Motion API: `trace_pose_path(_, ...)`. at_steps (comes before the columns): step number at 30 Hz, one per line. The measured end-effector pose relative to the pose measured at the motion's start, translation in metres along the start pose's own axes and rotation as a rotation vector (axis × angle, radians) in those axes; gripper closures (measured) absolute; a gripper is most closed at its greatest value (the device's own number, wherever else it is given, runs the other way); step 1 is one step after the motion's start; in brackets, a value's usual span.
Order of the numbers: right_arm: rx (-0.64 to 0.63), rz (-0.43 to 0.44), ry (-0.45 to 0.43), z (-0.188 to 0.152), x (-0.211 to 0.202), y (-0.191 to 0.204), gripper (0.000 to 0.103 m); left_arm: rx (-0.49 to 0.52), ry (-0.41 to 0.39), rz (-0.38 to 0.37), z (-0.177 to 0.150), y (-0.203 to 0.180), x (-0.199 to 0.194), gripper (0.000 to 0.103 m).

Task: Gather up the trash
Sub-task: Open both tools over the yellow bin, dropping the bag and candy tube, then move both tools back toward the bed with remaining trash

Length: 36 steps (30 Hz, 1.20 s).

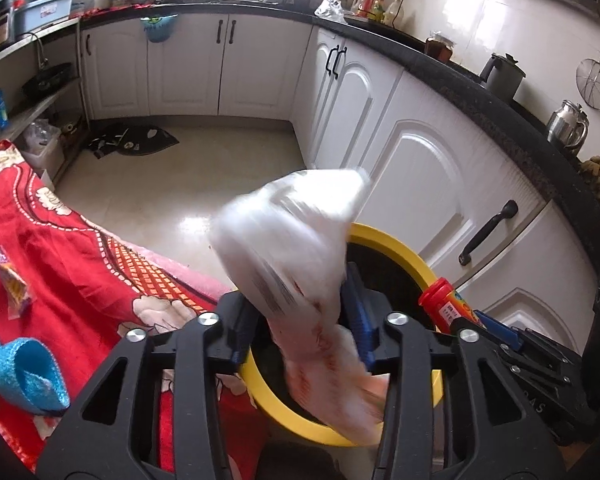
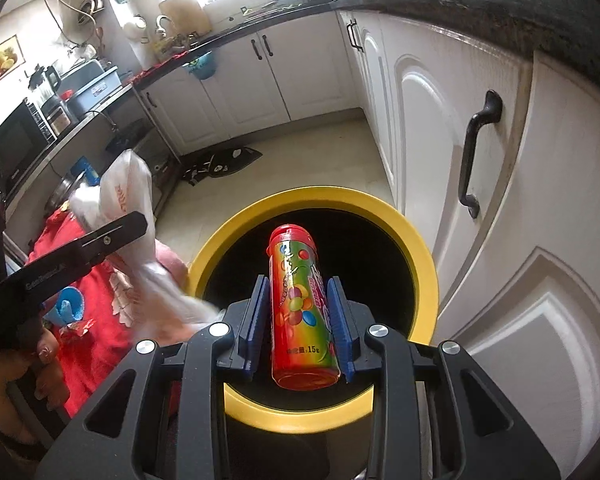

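Yellow-rimmed bin [image 2: 424, 256] (one): right gripper [image 2: 300, 320] pinches candy tube [image 2: 300, 300], left gripper [image 1: 300, 312] plastic bag [image 1: 288, 232].

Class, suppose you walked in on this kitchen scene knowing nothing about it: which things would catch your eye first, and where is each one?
First, the yellow-rimmed bin on the floor beside the white cabinets. Directly above its dark opening, the right gripper clamps a rainbow-coloured candy tube with a red cap between its blue fingers. To its left, the left gripper holds a blurred, crumpled white plastic bag over the rim, next to a bright red floral cloth.
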State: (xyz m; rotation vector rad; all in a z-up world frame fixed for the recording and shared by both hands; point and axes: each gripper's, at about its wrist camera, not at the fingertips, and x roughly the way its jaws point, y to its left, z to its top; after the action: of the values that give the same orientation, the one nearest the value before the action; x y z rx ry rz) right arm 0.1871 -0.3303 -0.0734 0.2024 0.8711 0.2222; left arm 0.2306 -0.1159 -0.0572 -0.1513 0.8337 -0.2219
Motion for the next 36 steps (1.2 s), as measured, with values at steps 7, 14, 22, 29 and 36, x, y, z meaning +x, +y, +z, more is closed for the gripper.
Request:
trace_pose_path(7,-0.001,-0.026,-0.030,0.000,-0.007,0.000,0.052,-0.024,-0.003,0.004,-0.001,0.006,-0.005,0.040)
trace_pose_path(14,-0.023,-0.073,-0.098,0.006,-0.024,0.003,0.034,-0.050,-0.032,0.009,0.002,0.014,-0.021,0.012)
trace_pose_path(22,-0.046,-0.093,-0.148,0.010,-0.040,0.012,0.026,-0.067,-0.068,0.033,0.005,0.020,-0.043,0.011)
trace_pose_path(29,-0.055,-0.097,-0.187,0.010,-0.053,0.019,0.023,-0.088,-0.102,0.027,0.005,0.025,-0.063,0.011)
trace_pose_path(36,-0.074,-0.088,-0.233,0.013,-0.070,0.031,0.020,-0.094,-0.152,0.035,0.004,0.029,-0.085,0.011)
